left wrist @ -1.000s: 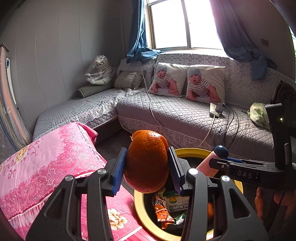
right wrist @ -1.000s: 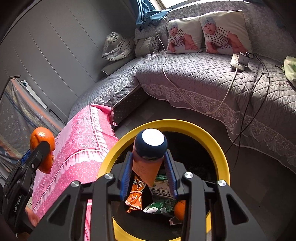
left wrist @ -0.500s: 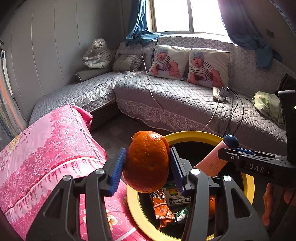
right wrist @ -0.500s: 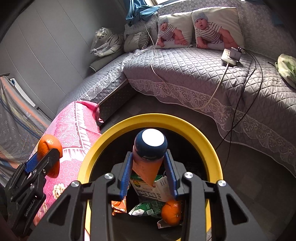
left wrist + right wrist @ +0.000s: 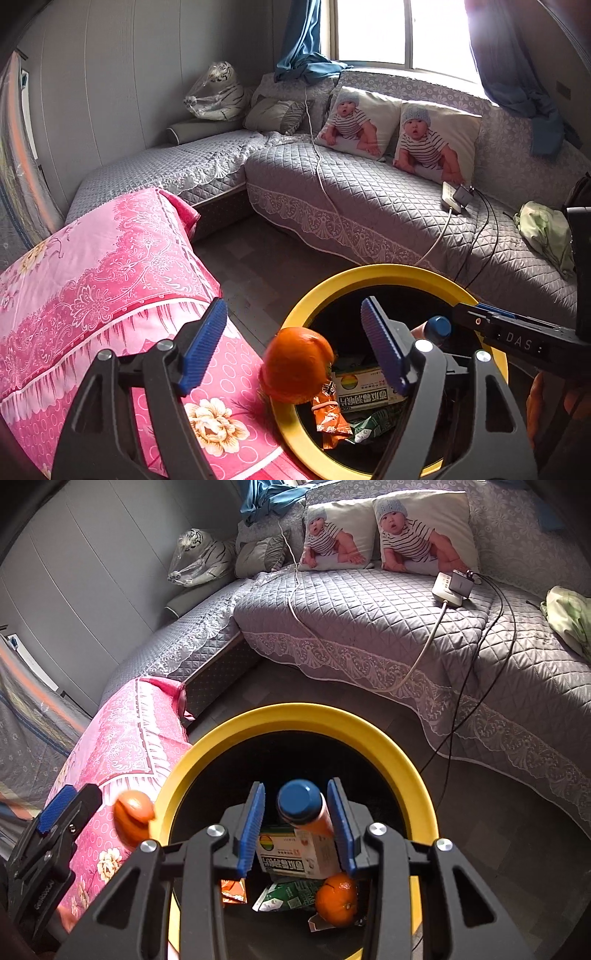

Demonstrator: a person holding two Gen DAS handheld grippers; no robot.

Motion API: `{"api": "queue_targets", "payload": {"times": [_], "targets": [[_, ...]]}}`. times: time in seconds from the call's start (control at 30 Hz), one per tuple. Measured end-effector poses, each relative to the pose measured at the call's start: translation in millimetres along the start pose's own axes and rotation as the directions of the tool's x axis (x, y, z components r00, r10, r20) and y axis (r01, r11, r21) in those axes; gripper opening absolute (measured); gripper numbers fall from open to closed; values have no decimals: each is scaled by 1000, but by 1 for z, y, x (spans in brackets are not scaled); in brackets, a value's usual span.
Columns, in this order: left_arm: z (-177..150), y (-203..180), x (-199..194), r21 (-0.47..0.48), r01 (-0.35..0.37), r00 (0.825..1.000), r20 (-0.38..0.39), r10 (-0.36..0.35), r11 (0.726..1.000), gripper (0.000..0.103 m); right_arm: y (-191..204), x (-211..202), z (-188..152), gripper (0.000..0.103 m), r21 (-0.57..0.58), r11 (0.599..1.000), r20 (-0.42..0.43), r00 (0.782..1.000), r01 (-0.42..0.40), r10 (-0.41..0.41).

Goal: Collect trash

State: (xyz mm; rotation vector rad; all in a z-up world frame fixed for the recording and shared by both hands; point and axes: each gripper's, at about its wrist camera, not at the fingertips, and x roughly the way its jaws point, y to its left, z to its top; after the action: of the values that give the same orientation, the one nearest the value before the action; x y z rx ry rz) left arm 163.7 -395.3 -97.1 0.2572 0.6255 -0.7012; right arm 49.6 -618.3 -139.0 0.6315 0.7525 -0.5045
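A yellow-rimmed black bin holds a carton, wrappers and an orange. My left gripper is open; an orange peel is falling free between its fingers at the bin's left rim. It shows in the right wrist view beside the rim. My right gripper is open over the bin. An orange bottle with a blue cap sits between its pads, touching at most the right one; it also shows in the left wrist view.
A pink flowered cloth covers a surface left of the bin. A grey quilted sofa with baby-print pillows, cables and a power strip runs behind. Dark floor lies between.
My left gripper has opened and let the orange peel go; it drops towards the bin rim. My right gripper has opened around the bottle, which sits lower.
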Motion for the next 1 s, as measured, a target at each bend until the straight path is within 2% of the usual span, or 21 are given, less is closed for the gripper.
{"api": "queue_targets", "payload": {"times": [0.1,0.17,0.2,0.27,0.3,0.4,0.47,0.57,0.63,0.77,0.9,0.93,1.0], "targets": [[2,11,-15,-31,11,1000,7,-11,999,79,4,-10,-1,35,-7,1000,18,1000,9,-9],[1,23,-30,-65,-4,999,33,6,998,88,8,-17,-4,35,-20,1000,38,999,16,-15],[1,30,-41,-79,-18,998,56,22,997,90,12,-21,-5,36,-25,1000,49,999,14,-13],[1,42,-66,-93,-38,992,119,49,995,95,22,-31,-9,46,-50,999,82,997,11,-7],[-1,48,-80,-93,-54,985,156,68,994,95,29,-36,-11,48,-65,998,102,995,11,-4],[-7,64,-124,-91,-117,954,265,138,989,95,53,-50,-18,56,-112,994,158,987,7,11],[-11,74,-149,-98,-171,933,304,193,980,95,71,-59,-23,58,-140,990,189,982,-3,29],[-20,91,-180,-120,-192,917,331,222,974,95,96,-74,-34,69,-177,984,239,968,-28,71],[-26,103,-201,-145,-212,902,352,250,966,95,114,-87,-43,72,-214,976,282,954,-46,106],[-43,128,-245,-221,-254,857,399,325,942,95,143,-114,-63,82,-267,957,328,923,-116,203],[-62,144,-282,-273,-306,816,417,399,912,95,175,-143,-86,89,-369,918,358,890,-143,282],[-66,148,-290,-289,-315,811,413,414,904,95,182,-150,-92,93,-396,905,360,880,-156,310],[-76,156,-306,-325,-319,801,410,436,891,95,198,-164,-105,95,-444,878,353,865,-180,356]]}}
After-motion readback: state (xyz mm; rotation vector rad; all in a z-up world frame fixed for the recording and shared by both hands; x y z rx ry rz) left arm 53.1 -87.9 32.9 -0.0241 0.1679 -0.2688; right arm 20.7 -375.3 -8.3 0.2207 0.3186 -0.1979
